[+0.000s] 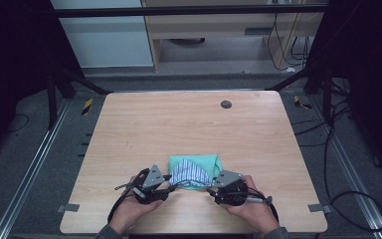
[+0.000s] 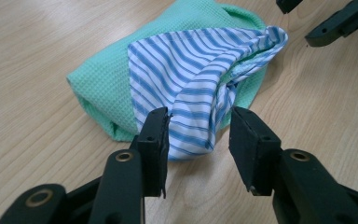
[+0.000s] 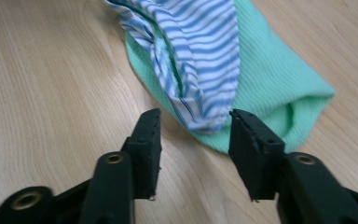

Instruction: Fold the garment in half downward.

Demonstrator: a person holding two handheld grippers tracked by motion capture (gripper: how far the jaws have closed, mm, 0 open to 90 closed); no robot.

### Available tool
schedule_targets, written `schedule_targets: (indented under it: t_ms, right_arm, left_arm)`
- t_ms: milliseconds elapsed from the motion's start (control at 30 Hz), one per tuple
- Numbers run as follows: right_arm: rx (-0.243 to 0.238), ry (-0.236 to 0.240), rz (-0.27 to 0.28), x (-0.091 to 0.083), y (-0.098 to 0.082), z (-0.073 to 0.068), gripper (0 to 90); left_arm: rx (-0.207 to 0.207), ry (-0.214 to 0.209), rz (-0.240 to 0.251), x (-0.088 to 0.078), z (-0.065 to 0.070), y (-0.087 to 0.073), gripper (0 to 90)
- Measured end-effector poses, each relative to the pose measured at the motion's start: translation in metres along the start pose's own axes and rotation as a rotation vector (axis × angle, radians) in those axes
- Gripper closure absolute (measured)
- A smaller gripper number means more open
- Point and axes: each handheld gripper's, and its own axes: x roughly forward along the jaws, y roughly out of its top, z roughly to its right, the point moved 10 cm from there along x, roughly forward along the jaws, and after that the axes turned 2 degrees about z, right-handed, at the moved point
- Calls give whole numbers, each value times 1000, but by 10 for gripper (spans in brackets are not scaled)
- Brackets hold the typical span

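A folded bundle of cloth lay on the wooden table, near its front edge and between the 2 hands. It was a green waffle-weave cloth with a blue-and-white striped cloth bunched over it.

The left gripper stood with its jaws wide, the striped corner just in front of them and nothing held. The right gripper was likewise wide and empty, facing the opposite end of the bundle.

Both cloths looked light, soft and limp; they would likely sag and slide apart if lifted carelessly. A loose striped corner or a folded green edge seemed the best hold.

No brand, label or writing could be read.
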Motion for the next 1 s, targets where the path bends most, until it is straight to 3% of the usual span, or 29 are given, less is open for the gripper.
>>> schedule_targets:
  t_ms: [100, 233, 400, 500, 667, 733, 900, 1000]
  right_arm:
    - [25, -6, -2, -5, -6, 4, 452]
    - [68, -30, -7, -11, -13, 14, 349]
    - [139, -100, 9, -16, -18, 32, 208]
    - [173, -126, -13, -15, -23, 41, 152]
    - [221, -155, -8, -15, -25, 50, 105]
    - [255, -178, 3, -15, -26, 59, 83]
    - [335, -233, 36, -17, -25, 80, 68]
    - [381, -292, 42, -17, -31, 97, 70]
  left_arm:
    - [-6, 14, 5, -2, -2, -1, 517]
    - [-64, 49, 17, -8, -14, -1, 384]
    - [-134, 117, 25, -18, -36, -5, 234]
    - [-183, 144, 23, -23, -51, -10, 172]
    - [-235, 183, 22, -32, -71, -17, 142]
    - [-274, 204, 13, -35, -85, -25, 125]
    - [-318, 256, -17, -39, -106, -42, 115]
    - [-347, 272, -28, -40, -115, -50, 106]
